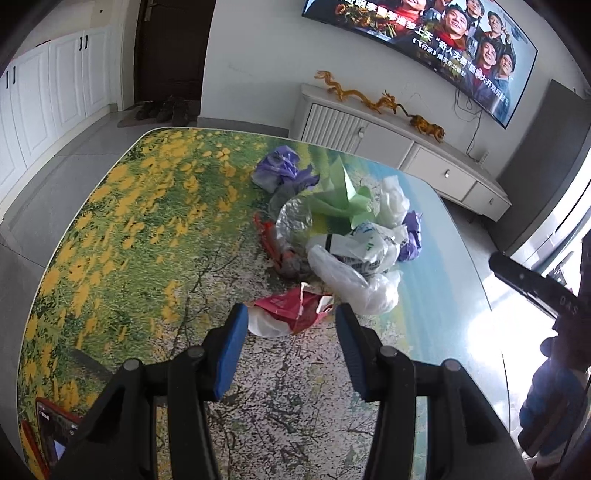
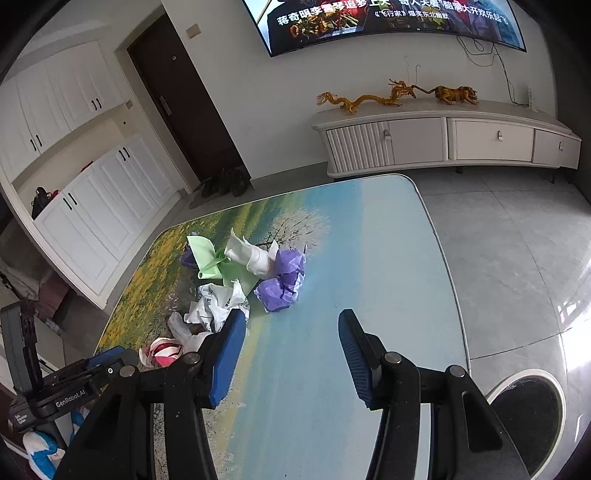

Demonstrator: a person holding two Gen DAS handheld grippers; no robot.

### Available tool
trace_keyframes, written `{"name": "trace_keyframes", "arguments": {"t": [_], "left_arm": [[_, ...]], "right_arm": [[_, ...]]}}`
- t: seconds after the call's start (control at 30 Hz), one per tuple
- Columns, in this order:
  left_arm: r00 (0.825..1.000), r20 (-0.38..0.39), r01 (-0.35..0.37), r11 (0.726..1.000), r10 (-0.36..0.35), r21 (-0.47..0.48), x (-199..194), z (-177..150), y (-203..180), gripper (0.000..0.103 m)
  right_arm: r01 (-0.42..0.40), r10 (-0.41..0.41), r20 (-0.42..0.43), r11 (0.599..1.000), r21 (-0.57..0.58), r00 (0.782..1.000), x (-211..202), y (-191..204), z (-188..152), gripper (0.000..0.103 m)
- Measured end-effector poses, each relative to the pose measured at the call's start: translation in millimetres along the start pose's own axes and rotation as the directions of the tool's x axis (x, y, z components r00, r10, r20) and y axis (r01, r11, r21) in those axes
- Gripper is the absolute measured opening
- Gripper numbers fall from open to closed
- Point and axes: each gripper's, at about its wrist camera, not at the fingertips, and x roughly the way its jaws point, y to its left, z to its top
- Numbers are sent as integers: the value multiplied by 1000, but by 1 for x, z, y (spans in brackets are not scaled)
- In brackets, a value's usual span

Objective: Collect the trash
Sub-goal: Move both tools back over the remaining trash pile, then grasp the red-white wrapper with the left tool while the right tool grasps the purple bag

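Glossy and printed with yellow flowers, blossom and blue sky, a rounded table [image 1: 122, 236] fills both wrist views, with white cupboards, a dark door and a wall-mounted television [image 2: 388, 22] behind. Just beyond the left gripper [image 1: 291, 317], whose blue ribbed jaws stand spread with nothing between them, lies a crumpled red-and-white plastic bag [image 1: 295, 310]; its near edge sits level with the fingertips, and whether it touches them cannot be told. Farther ahead of those jaws the trash heap [image 1: 332, 221] spreads: clear and white film bags, a silvery wrapper, folded green paper [image 1: 340, 192] and balled purple tissue. The right gripper [image 2: 291, 317] also has its jaws spread and empty over bare table, the purple wad [image 2: 277, 291] just ahead and to the left of the gap, and printed white bags partly hidden behind its left finger. A dark round bin [image 2: 528, 417] shows beside the right jaw, cut off by the frame edge. A phone [image 1: 55, 435] sits half hidden at the left gripper's base.
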Motion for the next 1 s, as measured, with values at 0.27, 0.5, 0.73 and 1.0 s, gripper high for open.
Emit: {"name": "trace_keyframes", "arguments": {"t": [0.27, 0.5, 0.73, 1.0], "left_arm": [[999, -34, -16, 1000, 17, 15, 22, 4, -3, 48], [999, -34, -19, 1000, 20, 25, 33, 9, 0, 49], [998, -38, -39, 999, 40, 23, 44, 13, 1, 58], [997, -57, -43, 999, 42, -12, 58, 13, 11, 57]], "right_arm": [[-27, 26, -45, 1000, -10, 999, 42, -1, 15, 50], [-27, 26, -70, 1000, -15, 997, 76, -2, 29, 50], [-33, 31, -90, 999, -19, 995, 101, -1, 38, 50], [-34, 31, -116, 999, -22, 993, 118, -3, 36, 38]]}}
